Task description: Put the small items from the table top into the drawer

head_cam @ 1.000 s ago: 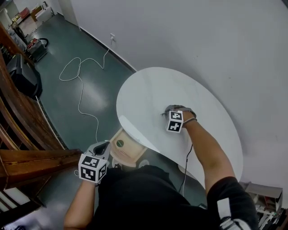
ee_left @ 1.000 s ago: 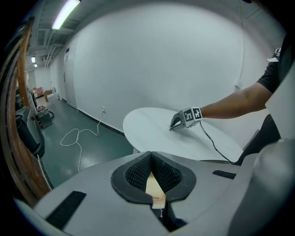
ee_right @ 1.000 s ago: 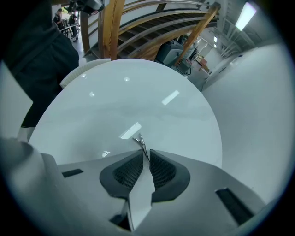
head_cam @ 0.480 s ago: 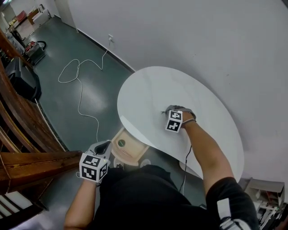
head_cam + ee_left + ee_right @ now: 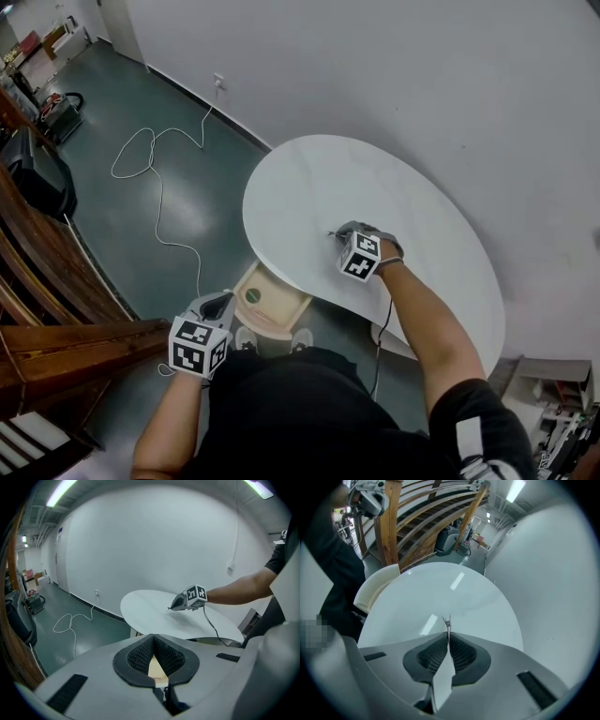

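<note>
The right gripper point(image 5: 339, 233) hangs low over the round white bench point(image 5: 309, 192), toward the edge nearest the person. Its fingers point(image 5: 461, 653) are pressed together on a thin metal piece point(image 5: 447, 619). Only a short sliver with a small forked tip pokes out past them, and it is too small to name more closely. The tip sits just above the bench top; whether it touches cannot be told.

The left gripper point(image 5: 223, 300) is down at the left, below the bench edge and just beside the near left corner of the open wooden drawer point(image 5: 284, 317). Its fingers point(image 5: 138, 656) meet at the tips and spread only behind them. Pale wood shows through that gap, and nothing else sits between them.

The drawer juts out from under the bench, and a small round green item point(image 5: 251, 295) lies inside it near the left end. No other small item shows on the bench top.

A white cable point(image 5: 157, 192) loops across the dark green floor point(image 5: 112, 234) beyond the bench.
</note>
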The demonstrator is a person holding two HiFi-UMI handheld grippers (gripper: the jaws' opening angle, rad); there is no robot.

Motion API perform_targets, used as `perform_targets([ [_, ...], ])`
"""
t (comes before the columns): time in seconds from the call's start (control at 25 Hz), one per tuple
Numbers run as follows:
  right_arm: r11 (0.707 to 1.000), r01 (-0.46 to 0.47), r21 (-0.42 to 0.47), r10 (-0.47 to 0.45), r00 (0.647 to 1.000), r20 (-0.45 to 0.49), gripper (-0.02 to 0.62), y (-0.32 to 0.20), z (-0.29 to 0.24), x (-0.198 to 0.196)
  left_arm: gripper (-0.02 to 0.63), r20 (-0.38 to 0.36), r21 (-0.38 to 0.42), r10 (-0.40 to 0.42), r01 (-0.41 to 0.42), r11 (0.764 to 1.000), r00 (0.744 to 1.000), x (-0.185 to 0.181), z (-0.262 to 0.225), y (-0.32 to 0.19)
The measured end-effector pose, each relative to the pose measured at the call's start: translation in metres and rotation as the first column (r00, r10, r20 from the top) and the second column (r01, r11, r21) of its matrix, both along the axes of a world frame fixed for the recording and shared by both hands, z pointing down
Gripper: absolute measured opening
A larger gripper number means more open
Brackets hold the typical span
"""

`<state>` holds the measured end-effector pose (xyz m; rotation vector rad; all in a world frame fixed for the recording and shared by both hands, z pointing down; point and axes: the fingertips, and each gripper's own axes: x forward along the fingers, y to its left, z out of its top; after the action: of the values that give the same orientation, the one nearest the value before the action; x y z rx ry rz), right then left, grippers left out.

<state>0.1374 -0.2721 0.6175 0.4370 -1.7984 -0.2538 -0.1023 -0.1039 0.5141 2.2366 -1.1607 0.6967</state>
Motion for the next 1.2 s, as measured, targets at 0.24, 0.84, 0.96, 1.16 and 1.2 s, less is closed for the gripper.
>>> perform_targets([
  [0.24,0.977,-0.200,-0.068,0.210,0.961,0.182,0.018,0.023,-0.020,-0.017,0.014,-0.008,0.004,0.038,-0.038,0.999,0.999,-0.006,0.001,0.001],
  [0.84,0.874,-0.330,-0.358,0.473,0.750,0.463,0.018,0.112,-0.021,-0.100,0.014,-0.016,-0.044,0.086,-0.086,0.995,0.996,-0.011,0.026,0.005],
  [0.96,0.871,-0.300,-0.390,0.465,0.759,0.456,0.018,0.131,-0.006,-0.119,0.014,-0.013,-0.052,0.090,-0.091,0.995,0.996,-0.013,0.028,0.007],
  [1.16,0.847,-0.282,-0.450,0.482,0.765,0.427,0.018,0.151,0.022,-0.139,0.014,-0.008,-0.073,0.083,-0.084,0.994,0.996,-0.019,0.033,0.011],
  [1.2,0.845,-0.274,-0.460,0.479,0.771,0.420,0.018,0.154,0.028,-0.143,0.014,-0.005,-0.078,0.079,-0.079,0.994,0.997,-0.021,0.034,0.012],
])
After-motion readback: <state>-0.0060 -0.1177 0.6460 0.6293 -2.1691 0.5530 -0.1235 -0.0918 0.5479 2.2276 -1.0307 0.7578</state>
